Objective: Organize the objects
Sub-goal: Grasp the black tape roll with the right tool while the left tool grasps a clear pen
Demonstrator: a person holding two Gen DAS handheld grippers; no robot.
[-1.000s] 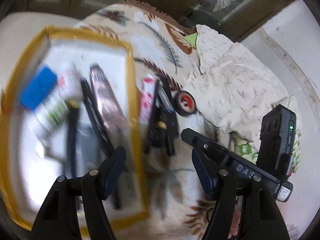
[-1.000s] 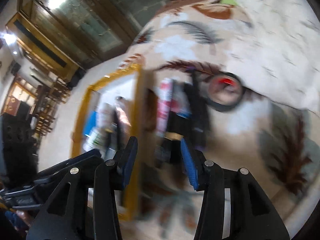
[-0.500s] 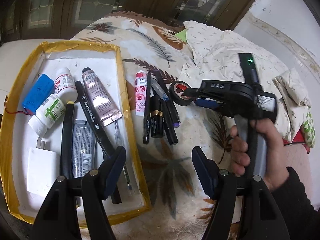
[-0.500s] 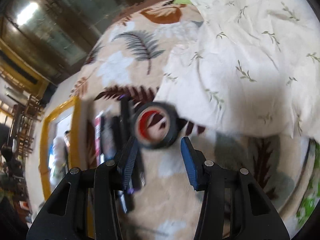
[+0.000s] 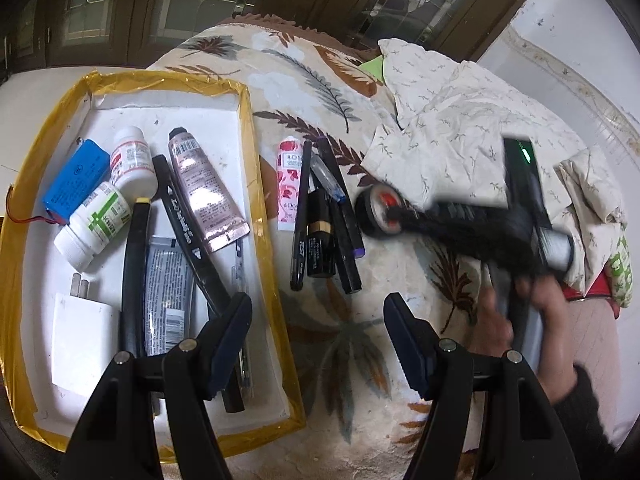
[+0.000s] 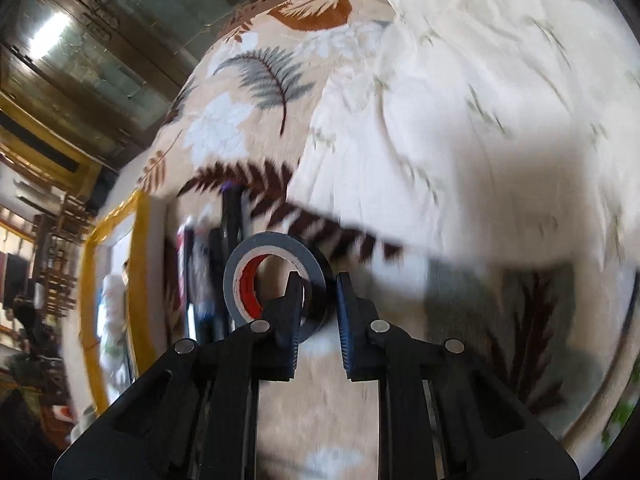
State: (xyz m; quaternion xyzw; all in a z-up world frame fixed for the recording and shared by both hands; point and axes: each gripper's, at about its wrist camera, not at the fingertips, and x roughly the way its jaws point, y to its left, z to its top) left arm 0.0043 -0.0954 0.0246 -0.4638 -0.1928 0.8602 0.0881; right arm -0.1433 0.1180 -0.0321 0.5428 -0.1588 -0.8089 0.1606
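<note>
I look down on a bed covered by a leaf-print blanket [image 5: 340, 332], with a crumpled pale sheet [image 5: 448, 120] lying over its far right part. On the left of the blanket sits a white tray with a yellow taped rim [image 5: 256, 184]. It holds a blue battery pack [image 5: 76, 182], two white bottles, a pink tube [image 5: 206, 196], a grey sachet, a white charger [image 5: 84, 348] and several black pens. Just right of the tray, loose on the blanket, lie a floral tube [image 5: 289, 186], a black liner pen, a lipstick [image 5: 321, 248] and more dark pens, packed side by side.

My left gripper [image 5: 318, 338] hangs wide open over the tray's near right edge and the blanket, with nothing between its fingers.

My right gripper [image 6: 318, 312] is closing on the roll of black tape [image 6: 240, 280], which rests on the blanket just right of the pens, at the sheet's edge. One finger sits inside the roll's red core and the other outside its wall, so the wall is between the jaws; the outer pad appears to stand a little clear of it. In the left view that gripper is motion-blurred, with the person's hand [image 5: 520, 312] on its handle.
</note>
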